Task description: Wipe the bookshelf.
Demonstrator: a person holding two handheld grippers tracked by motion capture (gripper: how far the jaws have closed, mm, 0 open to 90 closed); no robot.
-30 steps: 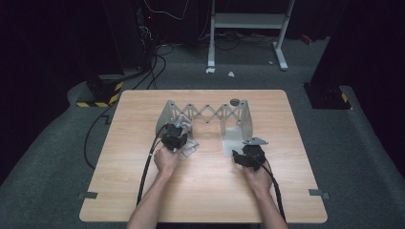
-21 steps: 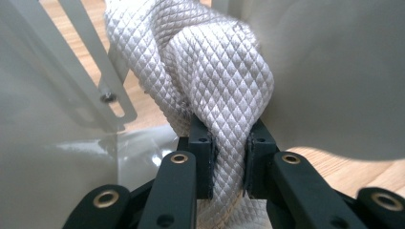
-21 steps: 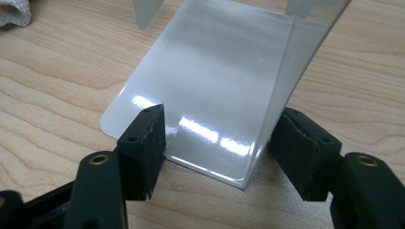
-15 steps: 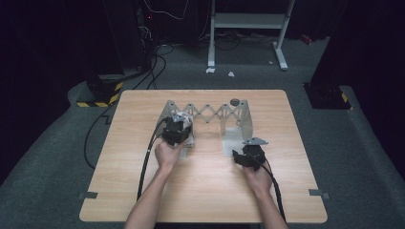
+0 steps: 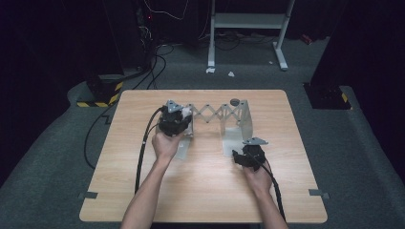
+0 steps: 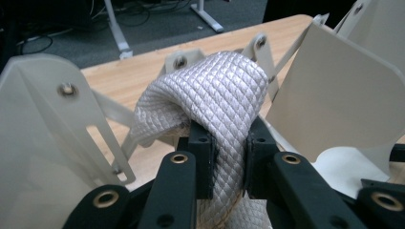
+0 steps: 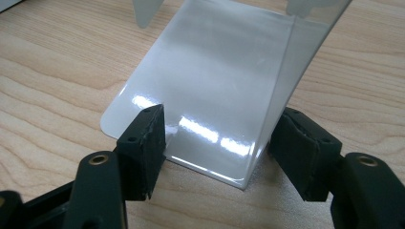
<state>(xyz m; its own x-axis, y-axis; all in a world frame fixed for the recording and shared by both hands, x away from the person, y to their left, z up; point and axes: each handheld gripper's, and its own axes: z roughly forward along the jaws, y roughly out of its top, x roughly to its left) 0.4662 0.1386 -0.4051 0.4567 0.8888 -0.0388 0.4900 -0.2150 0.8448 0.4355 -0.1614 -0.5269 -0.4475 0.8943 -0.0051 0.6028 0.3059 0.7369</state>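
Observation:
A white scissor-fold rack [image 5: 215, 114] stands across the far half of the wooden table [image 5: 200, 191]. My left gripper [image 5: 174, 119] hovers at the rack's left end, shut on a white quilted cloth [image 6: 215, 95] that folds over above the jaws. The left gripper view places the cloth between two of the rack's pale end plates [image 6: 43, 129]. My right gripper [image 5: 239, 155] sits low on the table at the rack's right end. Its jaws stand wide apart around the glossy white foot plate [image 7: 210, 81], the left pad [image 7: 143, 143] over the plate's near edge.
A small dark round object [image 5: 234, 101] lies on the table behind the rack. Beyond the far edge are floor cables, a yellow-and-black striped block [image 5: 102, 90] at the left and a white metal stand [image 5: 248, 24]. Bare tabletop stretches between the hands and the near edge.
My left gripper has risen with the cloth, from the table in front of the rack's left end up to its top. The right gripper has stayed where it was.

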